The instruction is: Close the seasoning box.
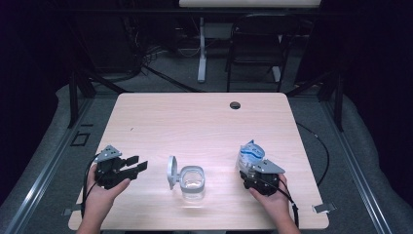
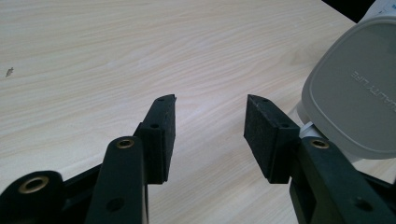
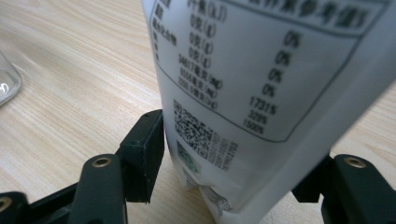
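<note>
And there we had it from the high view: a pale wooden table (image 1: 204, 122) with a person's two hands coming in at the near edge, each on a black gripper. The left gripper (image 1: 137, 165) sat near the left edge, its jaws spread wide apart with nothing between them, pointing right toward the middle of the table. In the left gripper view we looked straight along that left gripper (image 2: 210, 133), and the two black pads (image 2: 164, 135) stood well apart over bare wood, holding nothing at all.

In the middle, near the front, stood a clear container (image 1: 193, 181) with its grey hinged lid (image 1: 171, 171) flipped up on its left side. From the left gripper view that grey lid (image 2: 357, 88) loomed just beside the right-hand jaw, lettering embossed on its face; we couldn't tell whether jaw and lid touched.

Over on the right, the right gripper (image 1: 247, 168) was on a white and blue pouch (image 1: 250, 153), which stood upright on the table, well apart from the container. The right gripper view put us right up against that pouch (image 3: 261, 93): white, printed with a table of figures and a small square code. The jaws of the right gripper (image 3: 229, 168) sat either side of its lower part, closed in on it, the left pad (image 3: 144, 154) against its side. At that view's left edge, a sliver of the container's clear glass (image 3: 8, 81) peeked in.
</note>
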Motion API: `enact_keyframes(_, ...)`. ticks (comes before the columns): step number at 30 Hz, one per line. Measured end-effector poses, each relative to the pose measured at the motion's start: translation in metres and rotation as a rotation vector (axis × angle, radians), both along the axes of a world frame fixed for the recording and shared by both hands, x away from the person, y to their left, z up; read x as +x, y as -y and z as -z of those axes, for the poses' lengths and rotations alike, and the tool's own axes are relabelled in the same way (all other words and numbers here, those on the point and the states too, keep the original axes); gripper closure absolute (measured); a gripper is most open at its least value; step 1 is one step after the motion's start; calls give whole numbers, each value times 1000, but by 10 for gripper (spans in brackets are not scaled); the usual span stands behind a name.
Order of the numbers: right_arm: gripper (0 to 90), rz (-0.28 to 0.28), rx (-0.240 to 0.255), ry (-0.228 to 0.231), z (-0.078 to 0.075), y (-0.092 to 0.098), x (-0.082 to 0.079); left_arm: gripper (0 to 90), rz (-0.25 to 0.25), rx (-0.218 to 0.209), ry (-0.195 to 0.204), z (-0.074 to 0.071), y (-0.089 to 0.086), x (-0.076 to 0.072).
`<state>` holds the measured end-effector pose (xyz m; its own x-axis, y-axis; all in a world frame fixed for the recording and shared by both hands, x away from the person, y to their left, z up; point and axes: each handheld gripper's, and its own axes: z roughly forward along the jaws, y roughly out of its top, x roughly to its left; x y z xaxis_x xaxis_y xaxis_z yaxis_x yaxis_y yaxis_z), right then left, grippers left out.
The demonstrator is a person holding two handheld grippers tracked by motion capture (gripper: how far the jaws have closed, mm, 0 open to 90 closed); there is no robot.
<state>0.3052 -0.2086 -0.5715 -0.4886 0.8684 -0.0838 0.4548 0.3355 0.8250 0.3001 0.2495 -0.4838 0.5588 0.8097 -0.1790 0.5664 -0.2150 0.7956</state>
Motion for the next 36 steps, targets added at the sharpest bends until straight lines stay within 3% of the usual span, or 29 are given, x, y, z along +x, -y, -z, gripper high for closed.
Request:
enact_keyframes(17,391,17,-2,16,4,-3,0,538,-2,2,-4,1,-1,1)
enact_keyframes(20,391,20,-8,-10,8,-3,1,538,-5,-1,-3,1,-1,0)
enact_keyframes(36,410,33,-11,-8,9,-5,0,538,-8,-1,-5,2,-1,1)
